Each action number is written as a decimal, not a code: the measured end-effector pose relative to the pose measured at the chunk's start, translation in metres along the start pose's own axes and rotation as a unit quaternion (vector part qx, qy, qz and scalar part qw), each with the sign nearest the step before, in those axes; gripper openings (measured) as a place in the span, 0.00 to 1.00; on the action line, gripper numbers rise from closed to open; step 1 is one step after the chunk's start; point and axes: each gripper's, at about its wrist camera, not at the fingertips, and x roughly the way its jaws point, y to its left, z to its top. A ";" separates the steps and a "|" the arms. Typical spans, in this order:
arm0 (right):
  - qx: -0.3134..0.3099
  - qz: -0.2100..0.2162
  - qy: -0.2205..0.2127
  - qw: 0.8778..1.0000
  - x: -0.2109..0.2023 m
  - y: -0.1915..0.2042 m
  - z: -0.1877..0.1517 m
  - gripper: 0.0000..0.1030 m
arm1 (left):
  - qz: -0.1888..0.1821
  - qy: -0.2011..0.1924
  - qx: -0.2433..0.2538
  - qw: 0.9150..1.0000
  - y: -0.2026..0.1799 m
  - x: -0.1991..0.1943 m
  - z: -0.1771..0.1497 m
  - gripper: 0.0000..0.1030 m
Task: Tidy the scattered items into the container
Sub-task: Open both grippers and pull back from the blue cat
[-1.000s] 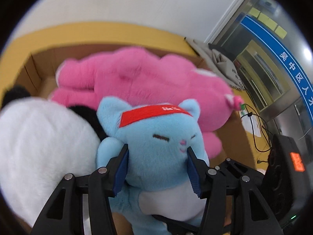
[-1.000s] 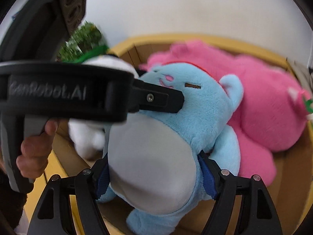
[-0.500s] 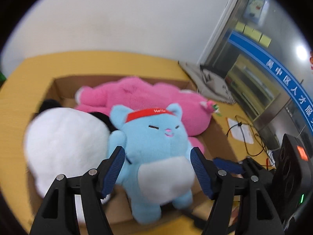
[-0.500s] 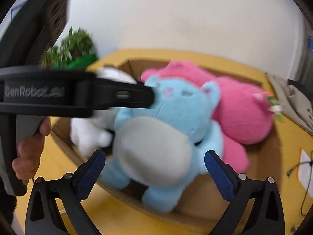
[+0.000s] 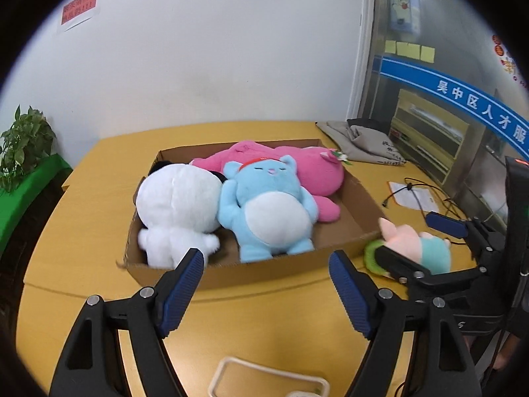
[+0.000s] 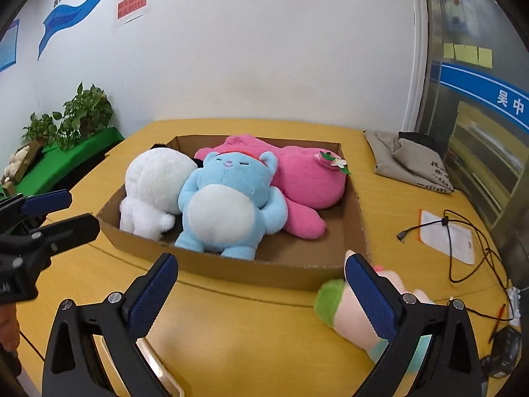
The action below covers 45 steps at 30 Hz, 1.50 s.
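1. Cardboard box (image 5: pixel 271 271) sits on the yellow table (image 5: pixel 82 231); the same box (image 6: pixel 231 268) shows in the right wrist view, its near wall facing both cameras.
2. Box contents: blue cat plush (image 5: pixel 267 208) lies on its back, white belly up, red headband toward the far wall. White plush (image 5: pixel 177 201) lies against the blue one's side, nearer the potted plant (image 5: pixel 23 145). Pink plush (image 5: pixel 310 172) lies behind and beside the blue one, along the far wall.
3. Right wrist view confirms the layout: blue cat plush (image 6: pixel 228 205) in the middle, white plush (image 6: pixel 152 188) touching it on one side, pink plush (image 6: pixel 307 182) on the other.
4. One item lies outside the box: small pink-and-teal plush (image 5: pixel 416 244) with a green end, on the table just beside the box's near corner. In the right wrist view this small plush (image 6: pixel 357 307) lies partly behind one finger of the right gripper.
5. Left gripper (image 5: pixel 266 287): fingers spread wide, nothing between them; held over the table in front of the box's near wall.
6. Right gripper (image 6: pixel 261 294): fingers spread wide, empty; also in front of the box, close by the small plush.
7. Other items: grey cloth bag (image 6: pixel 410 162) beyond the box; black cable (image 6: pixel 463 241) over a paper sheet to the side.
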 end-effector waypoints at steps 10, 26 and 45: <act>-0.014 -0.008 -0.011 1.000 -0.035 0.011 -0.016 1.00 | -0.007 0.001 -0.024 1.000 -0.008 -0.021 -0.017 0.76; -0.019 -0.017 -0.012 1.000 -0.036 0.010 -0.017 1.00 | -0.014 0.005 -0.025 1.000 -0.007 -0.021 -0.023 0.76; -0.014 -0.011 -0.007 1.000 -0.033 0.007 -0.019 1.00 | -0.015 0.009 -0.026 1.000 -0.010 -0.018 -0.023 0.76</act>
